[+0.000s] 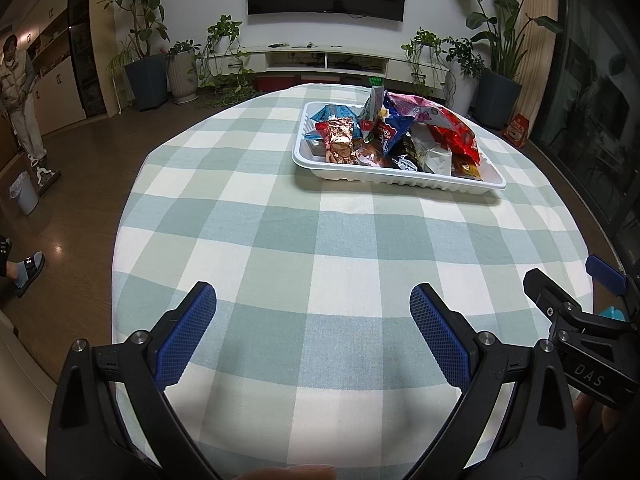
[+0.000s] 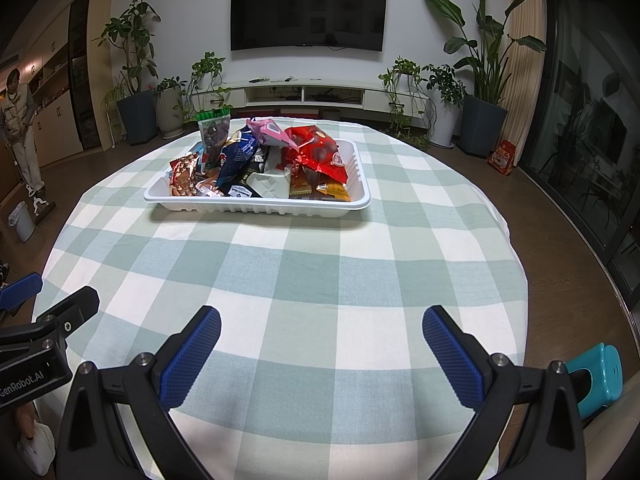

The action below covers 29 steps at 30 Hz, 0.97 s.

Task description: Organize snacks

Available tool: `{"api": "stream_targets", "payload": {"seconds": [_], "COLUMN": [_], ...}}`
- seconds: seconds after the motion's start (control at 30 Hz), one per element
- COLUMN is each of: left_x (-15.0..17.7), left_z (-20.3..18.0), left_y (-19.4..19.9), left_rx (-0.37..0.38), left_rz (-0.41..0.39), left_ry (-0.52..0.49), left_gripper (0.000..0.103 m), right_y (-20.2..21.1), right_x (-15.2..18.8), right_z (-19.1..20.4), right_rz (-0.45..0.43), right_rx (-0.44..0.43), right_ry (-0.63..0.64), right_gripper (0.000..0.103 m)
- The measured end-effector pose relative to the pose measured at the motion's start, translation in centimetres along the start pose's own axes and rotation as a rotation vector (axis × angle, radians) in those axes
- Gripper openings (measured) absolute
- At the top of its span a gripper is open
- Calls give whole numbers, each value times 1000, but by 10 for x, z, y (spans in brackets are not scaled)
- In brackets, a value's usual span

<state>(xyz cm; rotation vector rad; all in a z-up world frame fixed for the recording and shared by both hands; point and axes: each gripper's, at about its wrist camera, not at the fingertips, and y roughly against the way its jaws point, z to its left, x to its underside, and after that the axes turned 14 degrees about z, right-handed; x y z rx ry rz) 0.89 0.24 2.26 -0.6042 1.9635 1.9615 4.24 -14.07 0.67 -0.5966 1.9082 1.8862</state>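
A white plastic tray (image 1: 400,181) holds a heap of snack packets (image 1: 400,136) at the far side of the checked table; it also shows in the right wrist view (image 2: 256,205) with the snack packets (image 2: 280,160) piled inside. My left gripper (image 1: 313,300) is open and empty, held above the near part of the cloth, well short of the tray. My right gripper (image 2: 321,322) is open and empty, also over the near cloth. Each gripper shows at the edge of the other's view: the right one (image 1: 572,284), the left one (image 2: 48,292).
The round table has a green-and-white checked cloth (image 1: 320,240). Potted plants, a low TV cabinet and a wall TV stand behind. A person stands at far left (image 1: 20,100). A teal stool (image 2: 600,380) is at the table's right edge. A small bin (image 1: 24,192) stands on the floor.
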Motion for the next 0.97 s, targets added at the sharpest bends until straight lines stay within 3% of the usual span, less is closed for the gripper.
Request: {"api": "stream_targets", "payload": {"seconds": [0.57, 0.87, 0.97], "left_x": [1, 5, 5], "left_z": [0, -6, -5], "left_y": [0, 11, 8], "left_rx": [-1, -40, -31], "left_rz": [-1, -84, -65], "left_ry": [-2, -37, -38], "left_gripper": [98, 98, 99], "right_y": [0, -2, -2], "right_x": [0, 5, 6], "right_z": [0, -1, -1], "right_rz": [2, 12, 13], "right_rx": [0, 0, 0], "right_ry": [0, 1, 1], "right_gripper": [103, 103, 103]}}
